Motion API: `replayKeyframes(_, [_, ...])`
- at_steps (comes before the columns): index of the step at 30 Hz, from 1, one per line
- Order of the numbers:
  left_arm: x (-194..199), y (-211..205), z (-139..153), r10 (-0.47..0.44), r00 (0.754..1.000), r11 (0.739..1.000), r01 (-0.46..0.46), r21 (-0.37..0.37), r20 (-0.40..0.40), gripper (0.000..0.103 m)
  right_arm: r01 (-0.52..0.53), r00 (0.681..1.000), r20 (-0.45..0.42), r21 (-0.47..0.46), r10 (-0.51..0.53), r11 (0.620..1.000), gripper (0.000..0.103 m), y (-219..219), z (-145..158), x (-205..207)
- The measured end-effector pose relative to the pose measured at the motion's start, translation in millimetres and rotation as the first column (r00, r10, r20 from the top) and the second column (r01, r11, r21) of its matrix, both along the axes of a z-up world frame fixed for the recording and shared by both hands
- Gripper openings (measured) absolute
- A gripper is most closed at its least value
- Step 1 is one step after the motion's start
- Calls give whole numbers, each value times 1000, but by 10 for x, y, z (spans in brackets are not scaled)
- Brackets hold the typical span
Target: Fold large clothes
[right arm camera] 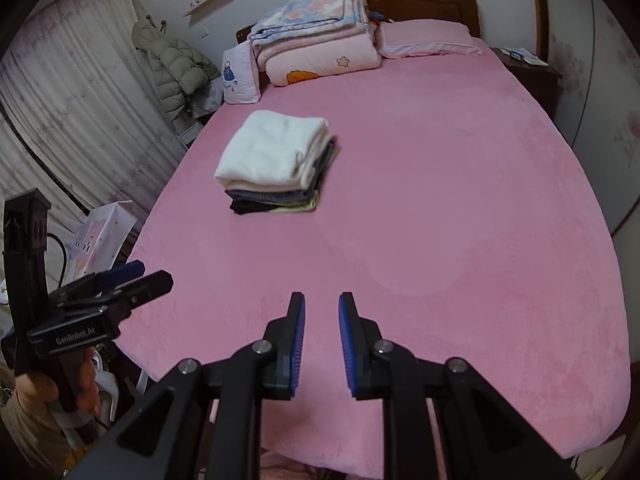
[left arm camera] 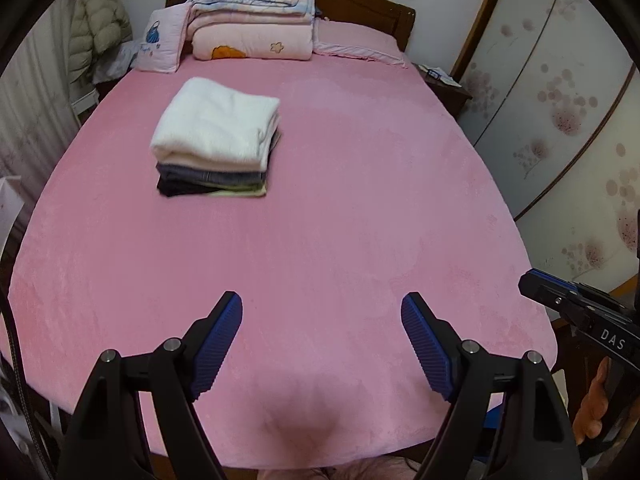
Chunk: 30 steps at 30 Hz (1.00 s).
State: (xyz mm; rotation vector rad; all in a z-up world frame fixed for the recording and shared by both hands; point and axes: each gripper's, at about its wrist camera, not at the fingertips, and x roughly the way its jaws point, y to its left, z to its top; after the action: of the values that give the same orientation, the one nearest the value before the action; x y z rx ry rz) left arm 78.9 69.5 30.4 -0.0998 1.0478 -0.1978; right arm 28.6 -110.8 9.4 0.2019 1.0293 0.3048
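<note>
Now both grippers hold nothing: left gripper (left arm camera: 322, 344) fingers wide apart, right gripper (right arm camera: 322, 344) fingers nearly closed. Bring the next garment flat onto the bed (left arm camera: 360, 200), beside the folded stack (left arm camera: 216, 140).

stack of folded clothes (left arm camera: 216, 140): one
pillows (left arm camera: 356, 44): two (one stands upright)
grippers (left arm camera: 322, 336): two
folded quilts (left arm camera: 252, 20): one pile

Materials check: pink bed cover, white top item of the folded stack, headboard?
Pink bed cover: looks like plush fleece or velvet, matte, with mottled brushed nap.
White folded item on top of the stack: thick, fuzzy, probably fleece or a soft knit; the blur leaves it open.
Dark brown headboard: seems to be varnished wood, with carved panels and slight gloss.
</note>
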Motion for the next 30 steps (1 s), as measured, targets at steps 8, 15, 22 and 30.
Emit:
replayKeyframes(8, [-387,-270,-97,86,996,996,-86,21,4,81,49,999,9,-26,-49,998,17,-255,-154,-317])
replayKeyframes(15, [-567,-422,-122,144,989,989,-145,40,11,81,78,996,36,-57,-76,995,17,-348,-168,-493])
replayKeyframes(22, [-640,-616,-99,161,987,985,-162,58,16,81,76,996,43,-107,-72,991,34,-328,-170,-624])
replayKeyframes(30, [-715,-761,-10,171,984,979,-176,99,56,85,79,994,81,-141,-68,987,47,-348,-73,-709])
